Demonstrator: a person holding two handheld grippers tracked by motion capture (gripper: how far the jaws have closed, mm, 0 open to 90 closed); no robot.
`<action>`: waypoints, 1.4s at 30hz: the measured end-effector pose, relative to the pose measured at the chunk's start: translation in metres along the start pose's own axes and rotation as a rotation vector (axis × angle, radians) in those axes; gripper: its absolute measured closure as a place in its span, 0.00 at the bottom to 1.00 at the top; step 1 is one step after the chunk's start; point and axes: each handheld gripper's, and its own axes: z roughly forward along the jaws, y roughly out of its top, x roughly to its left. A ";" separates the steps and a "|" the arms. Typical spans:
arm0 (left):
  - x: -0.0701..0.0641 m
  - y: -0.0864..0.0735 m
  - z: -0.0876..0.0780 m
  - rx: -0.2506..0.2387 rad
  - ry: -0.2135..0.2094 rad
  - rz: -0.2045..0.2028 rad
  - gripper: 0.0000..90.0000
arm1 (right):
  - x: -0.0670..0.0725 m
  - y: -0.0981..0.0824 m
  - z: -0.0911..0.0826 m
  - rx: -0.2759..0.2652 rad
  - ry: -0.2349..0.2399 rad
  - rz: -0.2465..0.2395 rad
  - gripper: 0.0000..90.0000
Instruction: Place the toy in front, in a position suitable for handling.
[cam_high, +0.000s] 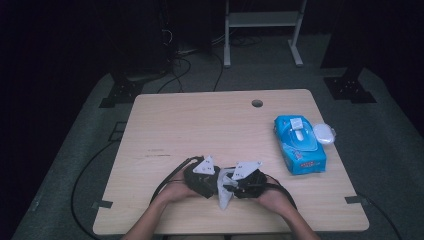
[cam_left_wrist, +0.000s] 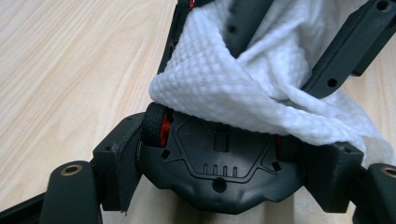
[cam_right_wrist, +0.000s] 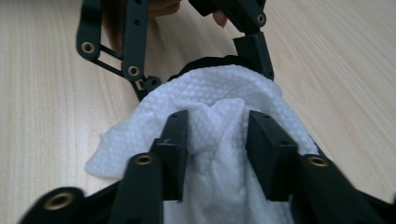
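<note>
Left hand-held gripper (cam_high: 212, 181): clamping a black object (cam_left_wrist: 219, 163) draped in white wipe (cam_left_wrist: 224, 84), lower centre | right hand-held gripper (cam_right_wrist: 217, 140): jaws standing apart around wipe folds, seemingly wiping | next: re-pinching cloth | bench (cam_high: 200, 125).

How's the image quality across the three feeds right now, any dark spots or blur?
High view: dim, the floor around the table nearly black, the wet-wipe pack soft. Left gripper view: evenly lit, the white wipe sharp. Right gripper view: the wipe is sharp, the near jaw arms blurred along the bottom edge.
</note>
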 end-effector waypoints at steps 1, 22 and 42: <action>0.001 -0.001 0.000 -0.003 0.002 0.000 0.27 | 0.000 0.000 0.000 -0.002 0.011 0.002 0.83; 0.001 -0.002 -0.002 -0.017 -0.007 -0.024 0.26 | -0.037 -0.022 -0.057 0.047 -0.283 0.122 0.94; -0.002 0.001 0.001 -0.004 -0.023 0.020 0.27 | -0.015 0.007 0.004 0.010 0.010 0.125 0.92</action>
